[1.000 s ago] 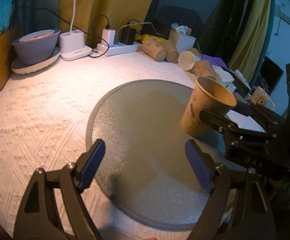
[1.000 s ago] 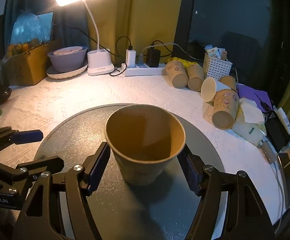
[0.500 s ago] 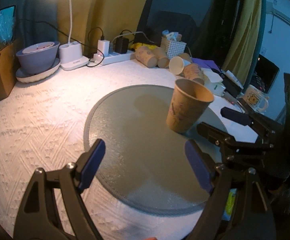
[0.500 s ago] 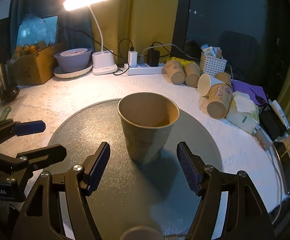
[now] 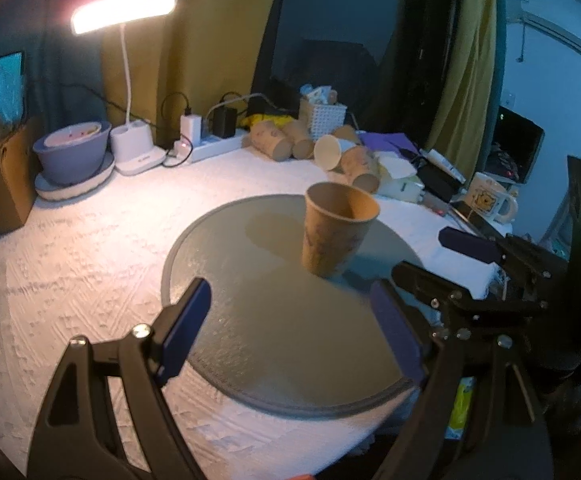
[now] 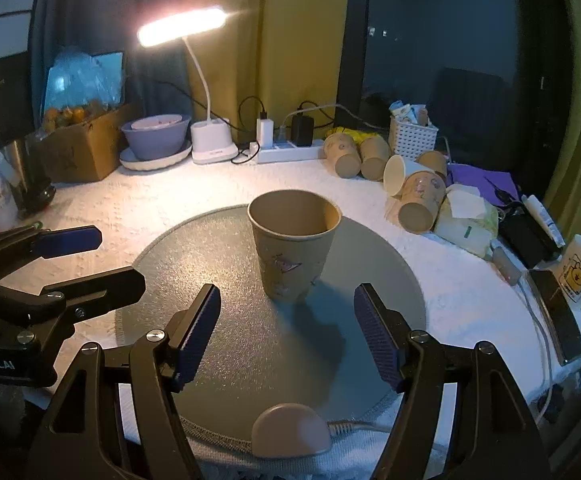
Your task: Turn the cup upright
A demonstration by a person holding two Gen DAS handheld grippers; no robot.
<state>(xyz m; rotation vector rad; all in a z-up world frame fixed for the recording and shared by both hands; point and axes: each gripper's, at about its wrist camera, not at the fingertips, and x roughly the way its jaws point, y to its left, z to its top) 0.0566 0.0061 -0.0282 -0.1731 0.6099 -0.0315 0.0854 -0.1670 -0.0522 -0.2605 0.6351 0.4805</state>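
Observation:
A brown paper cup (image 6: 292, 246) stands upright, mouth up, on the round grey mat (image 6: 226, 340); it also shows in the left wrist view (image 5: 336, 230) on the mat (image 5: 282, 340). My right gripper (image 6: 286, 330) is open and empty, pulled back a little in front of the cup, not touching it. My left gripper (image 5: 294, 332) is open and empty, to the cup's near left. The right gripper's fingers (image 5: 466, 246) show at the right of the left wrist view; the left gripper's fingers (image 6: 70, 238) show at the left of the right wrist view.
Several paper cups (image 6: 418, 194) lie on their sides at the back right beside a white basket (image 6: 412, 138). A lit desk lamp (image 6: 210, 146), power strip (image 6: 286, 152), purple bowl (image 6: 156, 136) and cardboard box (image 6: 78, 148) line the back. A mug (image 6: 580, 276) and phone (image 6: 556, 316) sit at right.
The right gripper let go of the cup and drew back; the cup now stands free on the mat. The left gripper also drew back and up.

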